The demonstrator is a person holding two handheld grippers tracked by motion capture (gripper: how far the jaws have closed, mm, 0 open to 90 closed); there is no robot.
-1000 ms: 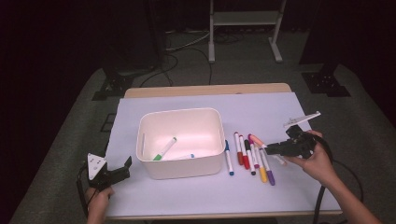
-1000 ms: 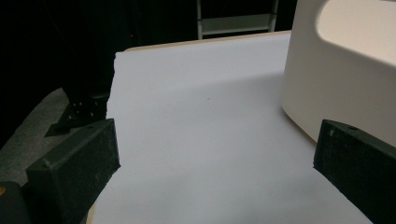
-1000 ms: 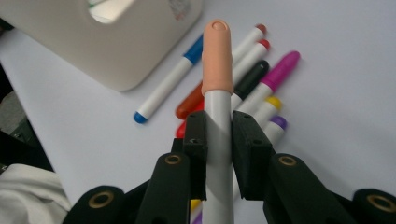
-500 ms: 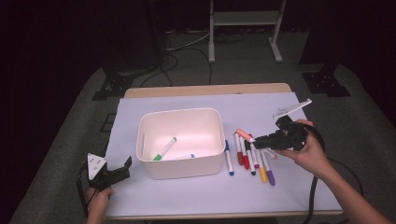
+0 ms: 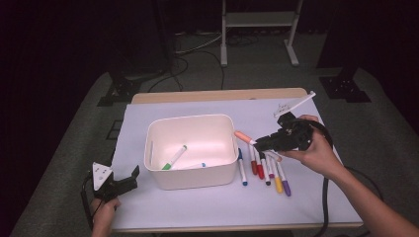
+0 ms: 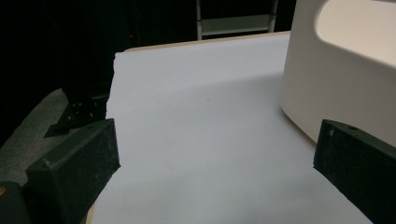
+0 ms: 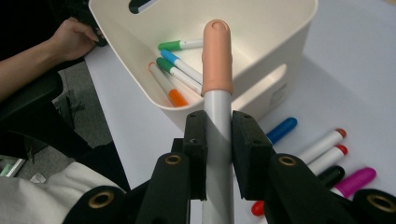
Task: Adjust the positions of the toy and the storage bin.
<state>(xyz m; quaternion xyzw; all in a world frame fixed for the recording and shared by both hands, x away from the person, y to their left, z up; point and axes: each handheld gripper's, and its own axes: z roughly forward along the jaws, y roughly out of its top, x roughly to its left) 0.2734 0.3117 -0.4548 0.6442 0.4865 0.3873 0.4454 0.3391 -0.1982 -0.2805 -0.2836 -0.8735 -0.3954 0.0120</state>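
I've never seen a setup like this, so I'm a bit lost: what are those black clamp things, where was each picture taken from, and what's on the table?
No robot here: a person holds a hand-held two-jaw clamp in each hand. The high view looks down on the table. The other two pictures come from cameras riding on each clamp.

The right gripper is shut on a peach-capped marker, raised near the white bin, which already holds a few markers. More markers lie in a row on the white table beside the bin. The left gripper rests open near the table's corner, with nothing between its jaws.
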